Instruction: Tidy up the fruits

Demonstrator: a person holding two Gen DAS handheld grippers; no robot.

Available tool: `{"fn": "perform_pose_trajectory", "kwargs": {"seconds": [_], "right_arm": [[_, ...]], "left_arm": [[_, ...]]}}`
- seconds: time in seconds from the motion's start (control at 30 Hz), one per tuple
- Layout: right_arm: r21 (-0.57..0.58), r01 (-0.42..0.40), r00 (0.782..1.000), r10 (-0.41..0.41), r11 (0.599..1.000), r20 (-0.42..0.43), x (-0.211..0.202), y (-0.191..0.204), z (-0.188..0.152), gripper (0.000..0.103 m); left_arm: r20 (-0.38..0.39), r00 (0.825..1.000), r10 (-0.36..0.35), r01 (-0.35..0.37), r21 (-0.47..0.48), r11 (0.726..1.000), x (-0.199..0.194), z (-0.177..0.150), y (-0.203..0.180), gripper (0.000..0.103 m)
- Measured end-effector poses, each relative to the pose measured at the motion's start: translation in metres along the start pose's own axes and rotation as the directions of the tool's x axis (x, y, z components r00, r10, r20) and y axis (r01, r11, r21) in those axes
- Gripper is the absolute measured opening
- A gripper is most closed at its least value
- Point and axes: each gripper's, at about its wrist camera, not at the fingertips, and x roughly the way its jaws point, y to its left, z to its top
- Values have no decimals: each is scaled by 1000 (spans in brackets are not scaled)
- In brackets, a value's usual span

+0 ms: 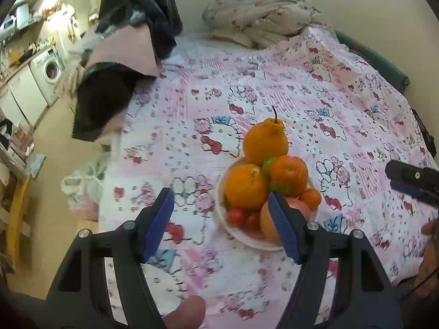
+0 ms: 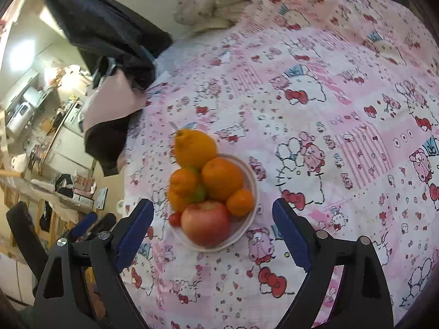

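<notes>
A white bowl (image 1: 247, 240) (image 2: 253, 189) sits on a pink cartoon-print bedsheet, piled with fruit. On top is a bumpy orange citrus with a stem (image 1: 264, 142) (image 2: 194, 148). Around it lie oranges (image 1: 245, 186) (image 2: 222, 178), a small mandarin (image 1: 311, 198) (image 2: 240, 202), a red apple (image 2: 205, 223), a green fruit (image 1: 267, 164) and cherry tomatoes (image 1: 236, 216) (image 2: 174, 218). My left gripper (image 1: 221, 224) is open and empty, just left of and before the bowl. My right gripper (image 2: 212, 233) is open and empty, with the bowl between its fingers' line of sight.
Dark and pink clothing (image 1: 123, 63) (image 2: 109, 63) hangs over the bed's left edge. A crumpled blanket (image 1: 260, 16) (image 2: 216, 2) lies at the far end. The floor, a plastic bag (image 1: 82, 183) and kitchen units (image 1: 41, 82) are to the left.
</notes>
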Motion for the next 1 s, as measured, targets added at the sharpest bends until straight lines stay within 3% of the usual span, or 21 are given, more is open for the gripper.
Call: {"fn": "perform_pose_trajectory", "kwargs": {"seconds": [0.23, 0.4, 0.53, 0.63, 0.73, 1.0], "right_arm": [[-146, 130, 986, -113, 981, 120, -20, 32, -45, 103], [-200, 217, 964, -178, 955, 198, -26, 46, -70, 103], [-202, 251, 949, -200, 947, 243, -31, 49, -78, 103], [-202, 272, 941, -215, 941, 262, -31, 49, -80, 103], [-229, 312, 932, -249, 922, 264, -26, 53, -83, 103], [-246, 319, 931, -255, 915, 261, -19, 56, -84, 103]], "left_arm": [[18, 999, -42, 43, -54, 998, -28, -27, 22, 68], [77, 996, -51, 55, -45, 997, -40, -39, 18, 70], [101, 993, -55, 60, -51, 997, -46, -44, 17, 87], [113, 992, -63, 67, -40, 997, -48, -43, 15, 91], [124, 990, -62, 69, -53, 996, -50, -42, 16, 102], [128, 990, -64, 70, -46, 996, -50, -42, 14, 103]]}}
